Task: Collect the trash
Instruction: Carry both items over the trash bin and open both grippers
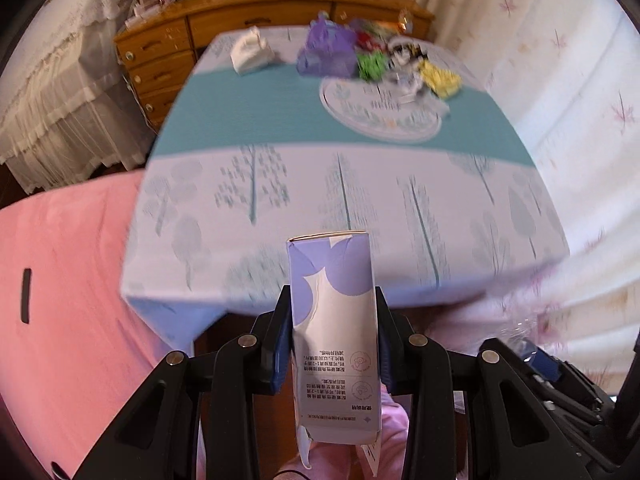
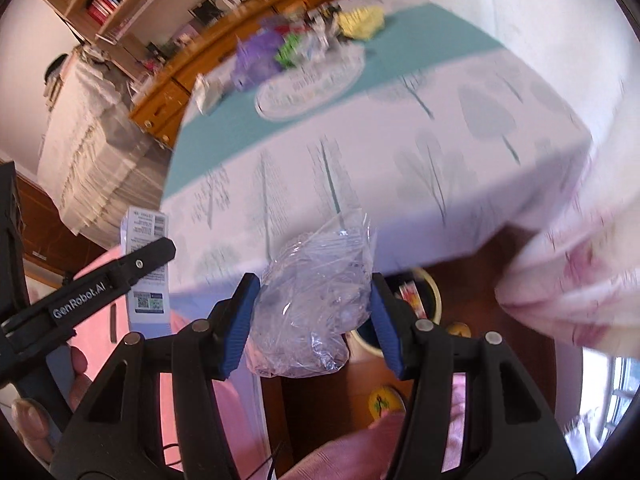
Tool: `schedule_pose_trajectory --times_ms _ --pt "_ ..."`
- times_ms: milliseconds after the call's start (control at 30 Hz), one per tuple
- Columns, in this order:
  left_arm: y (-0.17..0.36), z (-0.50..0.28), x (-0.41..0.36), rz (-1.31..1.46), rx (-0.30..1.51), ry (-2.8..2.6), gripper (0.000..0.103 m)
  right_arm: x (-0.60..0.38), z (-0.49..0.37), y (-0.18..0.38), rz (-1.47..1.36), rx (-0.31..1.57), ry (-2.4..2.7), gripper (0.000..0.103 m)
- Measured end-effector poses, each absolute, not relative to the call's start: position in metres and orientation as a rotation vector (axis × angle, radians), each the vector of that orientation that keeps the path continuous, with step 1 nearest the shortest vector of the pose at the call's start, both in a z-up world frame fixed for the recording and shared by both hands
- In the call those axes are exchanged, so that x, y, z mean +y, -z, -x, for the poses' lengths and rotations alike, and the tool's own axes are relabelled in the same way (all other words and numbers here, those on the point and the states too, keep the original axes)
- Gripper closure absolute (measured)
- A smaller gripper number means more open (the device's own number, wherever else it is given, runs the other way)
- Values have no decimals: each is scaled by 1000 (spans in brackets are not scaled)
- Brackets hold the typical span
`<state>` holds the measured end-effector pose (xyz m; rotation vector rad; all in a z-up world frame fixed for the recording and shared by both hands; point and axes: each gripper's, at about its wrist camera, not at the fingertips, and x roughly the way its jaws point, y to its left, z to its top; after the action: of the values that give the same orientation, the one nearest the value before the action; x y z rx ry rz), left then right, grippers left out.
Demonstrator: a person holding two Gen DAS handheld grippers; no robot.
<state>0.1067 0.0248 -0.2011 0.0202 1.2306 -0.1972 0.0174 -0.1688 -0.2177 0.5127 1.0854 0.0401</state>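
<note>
Gripping a tall white-and-purple carton, the left gripper is pressing its blue pads against the carton's two sides, and the carton is standing upright between them, off the table and just short of its near edge. The carton's printed text is reading upside down in the left wrist view, and a torn flap is hanging from its lower end.

The right gripper is clamping a crumpled wad of clear plastic wrap between its blue fingers, likewise held off the table, just beyond the near edge. In the right wrist view the left gripper is showing at the left with the carton in its grip.

The table is wearing a cloth with a teal band and pale tree prints. Toward its far edge a round patterned mat is lying, and behind it a blurred heap is sitting: a purple bag, something green, something yellow and a white bundle nearer the far left corner (details too smeared to name). A wooden dresser is standing past the far edge, and a pink sheet is lying to the left
</note>
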Motion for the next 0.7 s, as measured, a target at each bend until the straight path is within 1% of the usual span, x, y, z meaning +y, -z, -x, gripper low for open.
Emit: schedule_pose_trajectory --times_ms 167,300,433,600,700 --pt "253 -89 15 -15 1299 238 68 -167 9 260 -487 1166 -14 51" --pt "313 -77 8 3 1368 256 68 -176 16 311 -470 1218 -2 50" --pt "394 -69 4 9 1417 251 68 -185 18 388 -445 1261 -8 50" --pt "495 -70 2 22 1406 246 68 -194 12 495 -434 1336 -19 49" --pt "542 -72 2 19 1414 240 68 -199 5 553 -429 1373 -33 48"
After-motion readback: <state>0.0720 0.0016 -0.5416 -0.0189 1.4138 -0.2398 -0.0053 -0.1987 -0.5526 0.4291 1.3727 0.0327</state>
